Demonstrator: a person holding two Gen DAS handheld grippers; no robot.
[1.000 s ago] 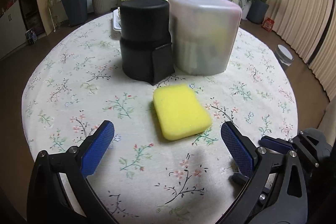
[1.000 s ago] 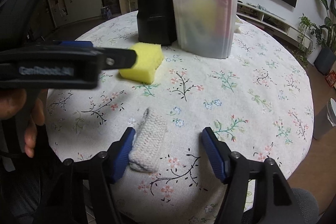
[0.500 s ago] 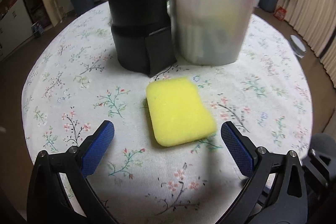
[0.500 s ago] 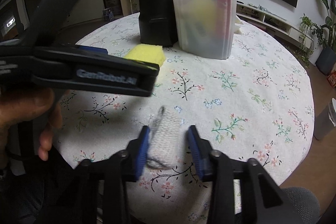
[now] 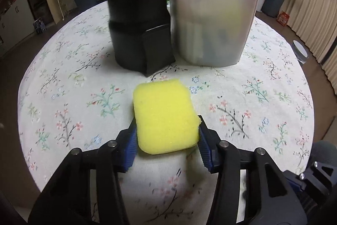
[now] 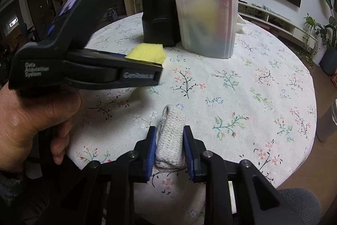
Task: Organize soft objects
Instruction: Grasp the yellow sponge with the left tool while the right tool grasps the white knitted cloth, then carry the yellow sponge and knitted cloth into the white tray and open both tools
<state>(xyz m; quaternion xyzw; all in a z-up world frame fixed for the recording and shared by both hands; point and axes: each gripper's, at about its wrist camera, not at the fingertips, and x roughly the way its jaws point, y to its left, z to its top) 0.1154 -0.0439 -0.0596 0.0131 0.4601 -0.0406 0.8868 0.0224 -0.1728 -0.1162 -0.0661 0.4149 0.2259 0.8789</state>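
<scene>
Grasp step: my left gripper [image 5: 167, 141] is closing on the yellow sponge [image 5: 165, 116]; my right gripper [image 6: 169, 150] is closing on the knitted cloth [image 6: 171, 140]. Next, I lift both toward the translucent container [image 5: 212, 20].

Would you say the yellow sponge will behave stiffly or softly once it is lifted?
Probably softly: the yellow sponge already dents at its right edge as the left tool closes on it. It looks like porous foam, so likely light and unlikely to slip.
</scene>
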